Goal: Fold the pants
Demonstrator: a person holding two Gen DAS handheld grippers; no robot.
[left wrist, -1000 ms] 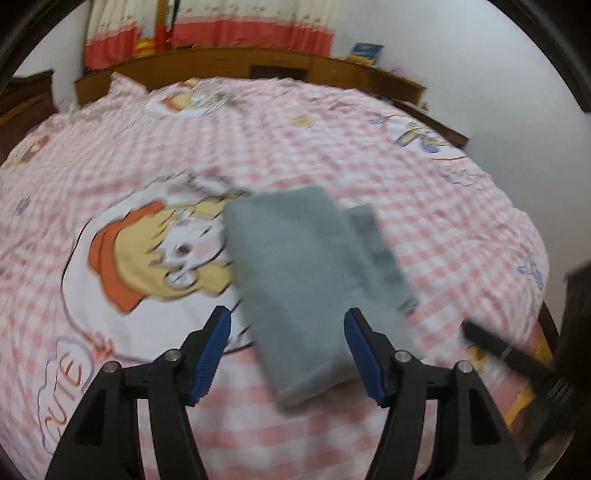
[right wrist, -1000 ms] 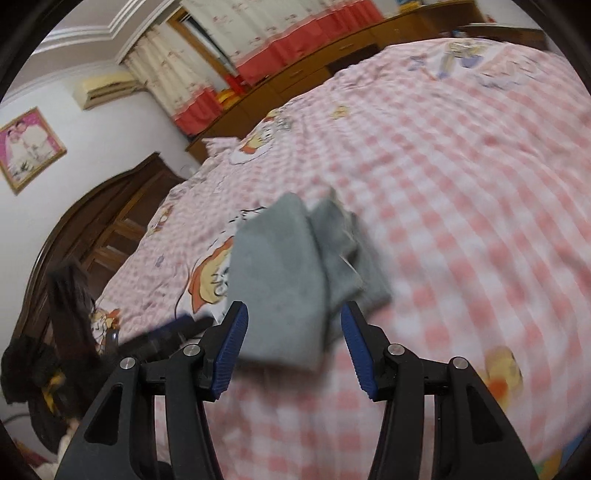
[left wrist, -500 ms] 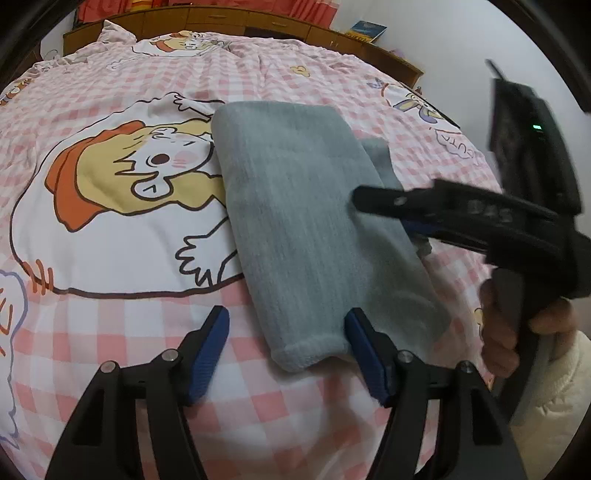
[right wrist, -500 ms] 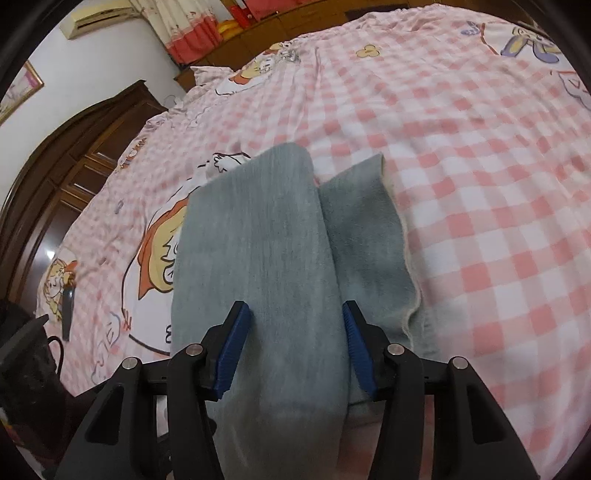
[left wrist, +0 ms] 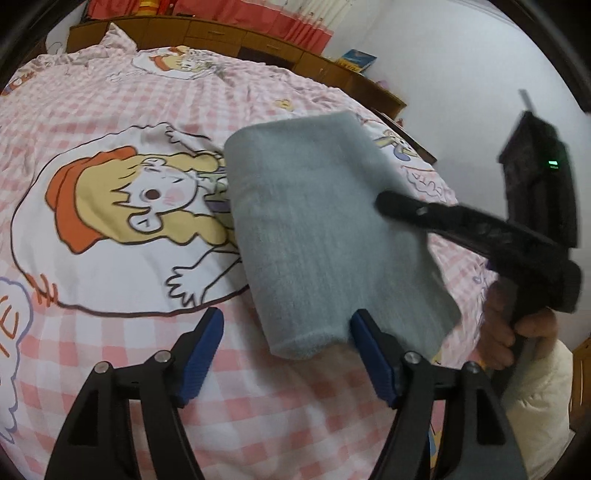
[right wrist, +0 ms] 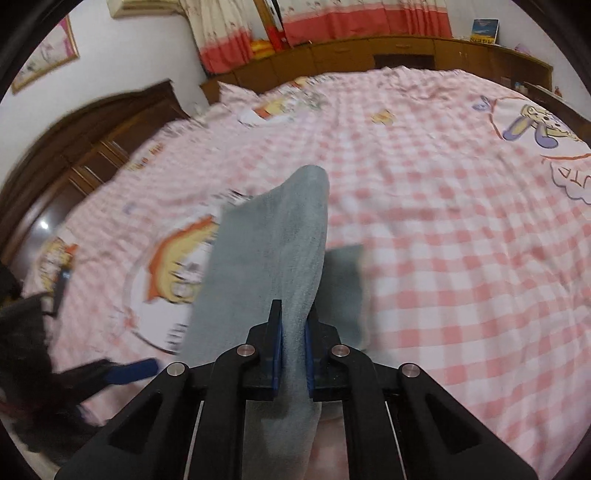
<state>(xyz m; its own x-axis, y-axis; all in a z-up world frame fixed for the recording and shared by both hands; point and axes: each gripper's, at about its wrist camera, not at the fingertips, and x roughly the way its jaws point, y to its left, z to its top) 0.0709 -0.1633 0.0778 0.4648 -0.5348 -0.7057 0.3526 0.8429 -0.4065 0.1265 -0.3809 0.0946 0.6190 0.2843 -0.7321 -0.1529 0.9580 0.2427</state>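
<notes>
- Left wrist view: pink-and-white checked bedsheet covers the bed; on its left part a round cartoon print of a blond child in an orange cap.
- Left gripper, black frame with blue pads, spread wide and holding nothing; its right pad sits just beside the near end of the cloth.
- Folded grey soft-fabric pants lie right of the print, overlapping its right edge, the right side raised off the sheet.
- Right gripper, black, reaches in from the right onto the pants' right edge, a bare hand on its handle.
- Right wrist view: right gripper pressed together, pinching a fold of the grey pants, which rises as a ridge ahead of it; a lower layer lies flat just to the right.
- Far edge: wooden cabinets, red-and-cream curtains.
</notes>
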